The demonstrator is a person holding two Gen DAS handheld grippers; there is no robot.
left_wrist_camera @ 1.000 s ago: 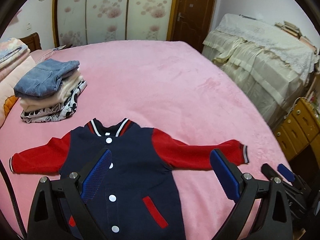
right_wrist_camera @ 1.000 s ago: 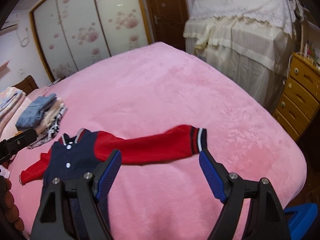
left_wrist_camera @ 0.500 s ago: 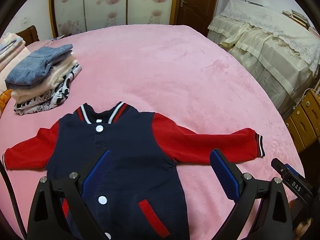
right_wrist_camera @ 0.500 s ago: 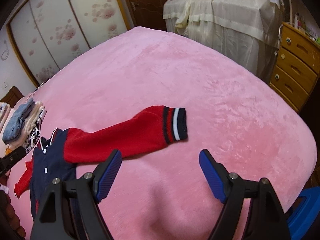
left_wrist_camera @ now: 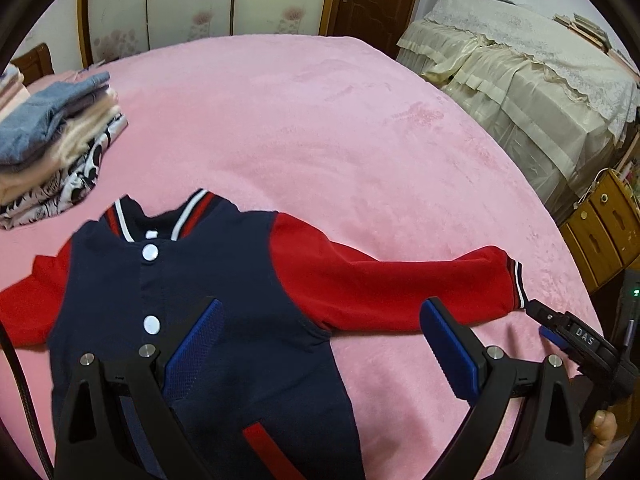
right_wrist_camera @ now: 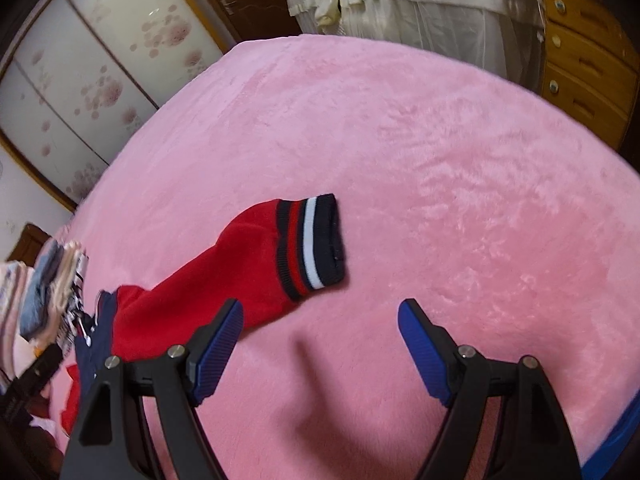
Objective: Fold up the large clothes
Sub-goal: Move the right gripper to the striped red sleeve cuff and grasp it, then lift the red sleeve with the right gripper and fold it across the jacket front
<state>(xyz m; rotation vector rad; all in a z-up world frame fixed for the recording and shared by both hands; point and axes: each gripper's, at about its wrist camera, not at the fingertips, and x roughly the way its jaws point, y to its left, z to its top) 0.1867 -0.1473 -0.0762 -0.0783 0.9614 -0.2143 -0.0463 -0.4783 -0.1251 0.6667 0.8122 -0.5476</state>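
Observation:
A navy jacket (left_wrist_camera: 224,288) with red sleeves and white snaps lies flat, front up, on the pink bed (left_wrist_camera: 320,128). My left gripper (left_wrist_camera: 320,340) is open and empty, hovering over the jacket's body and right armpit. The right sleeve (left_wrist_camera: 392,284) stretches to the right. In the right wrist view its striped cuff (right_wrist_camera: 310,242) lies just ahead and left of my right gripper (right_wrist_camera: 320,338), which is open and empty close above the bed. The right gripper's tip shows in the left wrist view (left_wrist_camera: 560,326) beside the cuff.
A stack of folded clothes (left_wrist_camera: 52,144) sits at the bed's far left. A cloth-covered piece of furniture (left_wrist_camera: 528,76) and a wooden drawer chest (left_wrist_camera: 604,224) stand to the right past the bed edge. Sliding wardrobe doors (left_wrist_camera: 200,0) are behind.
Both grippers have moved forward and down toward the jacket. The right gripper has closed in on the sleeve cuff, which now looks much larger. Both stay open.

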